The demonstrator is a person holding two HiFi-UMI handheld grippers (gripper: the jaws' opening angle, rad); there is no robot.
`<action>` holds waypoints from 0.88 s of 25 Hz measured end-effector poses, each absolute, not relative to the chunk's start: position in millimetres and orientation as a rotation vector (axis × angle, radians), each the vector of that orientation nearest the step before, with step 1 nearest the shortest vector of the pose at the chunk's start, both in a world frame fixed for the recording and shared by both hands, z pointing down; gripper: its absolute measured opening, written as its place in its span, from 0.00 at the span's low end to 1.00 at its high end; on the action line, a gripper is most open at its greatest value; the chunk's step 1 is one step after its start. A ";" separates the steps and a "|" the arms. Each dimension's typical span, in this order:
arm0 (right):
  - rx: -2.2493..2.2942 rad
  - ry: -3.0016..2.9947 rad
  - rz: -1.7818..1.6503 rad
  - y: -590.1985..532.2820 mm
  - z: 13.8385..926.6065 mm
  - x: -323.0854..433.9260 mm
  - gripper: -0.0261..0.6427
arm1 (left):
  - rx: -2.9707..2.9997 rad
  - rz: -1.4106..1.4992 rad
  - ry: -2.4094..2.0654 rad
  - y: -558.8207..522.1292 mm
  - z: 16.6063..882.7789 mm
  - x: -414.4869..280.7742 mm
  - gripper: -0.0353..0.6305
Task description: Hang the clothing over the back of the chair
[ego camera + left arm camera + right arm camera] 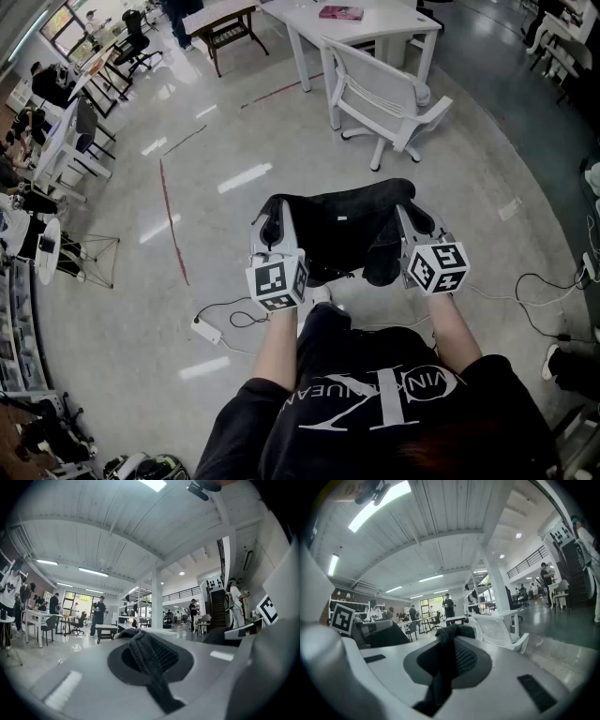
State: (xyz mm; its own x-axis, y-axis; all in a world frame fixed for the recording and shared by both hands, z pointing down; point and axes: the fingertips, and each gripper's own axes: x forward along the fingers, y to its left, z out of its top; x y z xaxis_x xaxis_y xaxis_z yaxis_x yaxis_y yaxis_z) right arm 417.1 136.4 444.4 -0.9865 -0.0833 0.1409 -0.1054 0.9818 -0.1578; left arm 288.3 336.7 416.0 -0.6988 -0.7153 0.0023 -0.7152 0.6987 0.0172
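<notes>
The black clothing (pixel 339 228) is stretched out between the two pairs of jaws and hangs clear of the floor (pixel 187 141), with one upper corner in each. The left gripper (pixel 273 225) has its jaws pressed together on a fold of dark mesh fabric, which bunches just ahead of them. The right gripper (pixel 413 223) pinches the opposite corner the same way. Holding the two corners apart and roughly level probably keeps the top edge taut and open, so that it can be laid across a rail without crumpling. The white chair (pixel 384 94) stands well ahead of both pairs of jaws, slightly towards the right one, beside a white desk (pixel 375 23). The clothing has not yet reached the chair, so carrying it there appears to be the step in hand.
</notes>
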 end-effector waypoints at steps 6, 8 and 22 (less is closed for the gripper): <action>0.175 -3.007 0.226 129.2 440.8 358.2 0.09 | 1.247 -0.013 -2.887 327.1 413.2 226.6 0.07; 0.198 -3.007 0.228 125.9 439.7 340.2 0.09 | 1.273 -0.003 -2.881 322.7 411.2 207.4 0.07; 0.349 -3.007 0.259 131.5 442.2 245.7 0.09 | 1.416 0.015 -2.822 322.8 413.9 94.6 0.07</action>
State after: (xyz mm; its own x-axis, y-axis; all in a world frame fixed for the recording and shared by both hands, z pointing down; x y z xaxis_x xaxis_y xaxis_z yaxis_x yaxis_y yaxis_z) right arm 245.7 131.5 442.2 -0.9683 -0.2182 0.1217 -0.2358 0.9592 -0.1563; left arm 94.6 322.8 413.9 -0.5977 -0.8017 -0.0097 -0.8015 0.5978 -0.0158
